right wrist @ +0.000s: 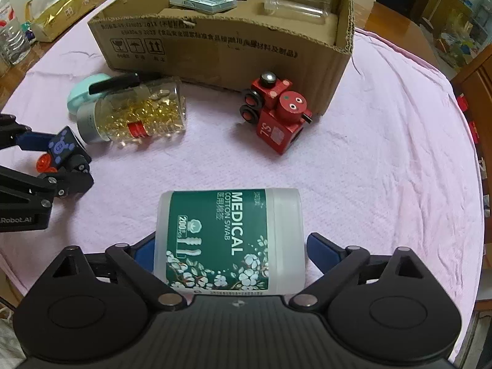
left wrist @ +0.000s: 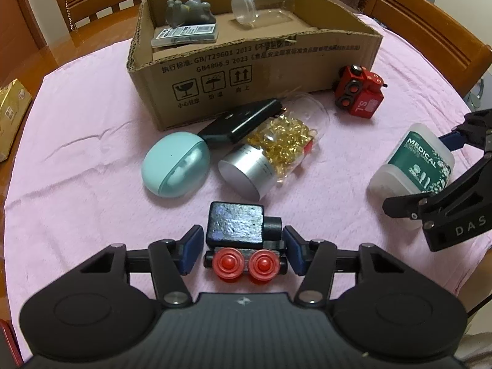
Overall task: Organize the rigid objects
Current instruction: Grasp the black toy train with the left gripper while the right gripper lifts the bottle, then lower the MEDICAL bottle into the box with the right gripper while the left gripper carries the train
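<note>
- The left claw [left wrist: 243, 250] has its blue pads drawn in against the two ends of the black train [left wrist: 238, 230], which sits on the pink cloth [left wrist: 92, 184] at the near edge of the desk. It looks like painted wood: stiff, light, unlikely to crush. The red wheels may roll, so the flat block ends are the sound place to pinch (not the wheels).
- The right claw [right wrist: 229, 253] stands wide around the swab tub [right wrist: 229, 240], lying on its side; its left pad seems to touch the tub, while a small gap shows at the right pad, so no grip yet. The plastic is smooth, probably light and a bit springy; I judge a hold across the labelled middle safest.
- Further off lie the capsule jar [left wrist: 273, 153] (likely brittle and prone to roll), a mint case [left wrist: 175, 164] and the red train [left wrist: 359, 92].
- Farthest, the box [left wrist: 246, 70] holds an empty jar [left wrist: 261, 7], a grey toy [left wrist: 187, 10] and a flat pack [left wrist: 184, 35].
</note>
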Demonstrator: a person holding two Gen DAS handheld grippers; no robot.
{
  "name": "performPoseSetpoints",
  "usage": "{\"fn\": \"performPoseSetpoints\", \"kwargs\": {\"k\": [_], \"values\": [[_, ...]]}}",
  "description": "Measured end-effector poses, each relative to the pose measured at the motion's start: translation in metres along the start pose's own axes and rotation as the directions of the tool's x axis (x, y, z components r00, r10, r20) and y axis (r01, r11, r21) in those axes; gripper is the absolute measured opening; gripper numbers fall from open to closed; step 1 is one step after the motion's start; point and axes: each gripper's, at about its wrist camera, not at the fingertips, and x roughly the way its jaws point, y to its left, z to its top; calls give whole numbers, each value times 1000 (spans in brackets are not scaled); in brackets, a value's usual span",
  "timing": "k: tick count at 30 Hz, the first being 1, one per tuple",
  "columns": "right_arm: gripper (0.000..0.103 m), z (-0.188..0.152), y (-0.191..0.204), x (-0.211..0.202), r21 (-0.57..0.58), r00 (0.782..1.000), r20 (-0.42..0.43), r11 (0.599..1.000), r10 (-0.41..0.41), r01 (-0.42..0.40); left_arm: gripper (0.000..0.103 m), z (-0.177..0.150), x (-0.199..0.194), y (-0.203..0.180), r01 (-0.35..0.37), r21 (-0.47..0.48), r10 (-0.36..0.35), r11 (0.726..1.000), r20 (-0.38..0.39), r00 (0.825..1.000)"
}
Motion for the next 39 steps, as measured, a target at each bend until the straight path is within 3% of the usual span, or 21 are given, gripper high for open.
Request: {"fn": "performPoseSetpoints", "kwargs": {"k": [5, 15, 21, 26, 32, 39], "values": [[86, 5, 4, 0, -29, 1000, -11, 1000, 9, -9, 50, 3, 0, 2, 3, -3, -3, 1000, -1, 1000], [86, 10, 3, -12, -71, 998, -23, 996, 54, -56, 50, 8, -15, 5, 52, 44, -51, 998, -26, 998], [86, 18, -7, -41, -116, 995, -9, 989, 95, -96, 50, 16, -36, 8, 83, 93, -79, 992, -47, 996], [86, 38, -13, -75, -164, 990, 50, 979, 135, -125, 50, 23, -51, 14, 87, 104, -83, 991, -44, 996], [86, 80, -30, -100, -185, 980, 149, 977, 133, -104, 50, 33, -64, 24, 87, 73, -85, 994, -23, 996], [86, 135, -44, -87, -198, 975, 194, 978, 110, -71, 50, 41, -76, 37, 32, 53, -32, 998, 6, 999]]}}
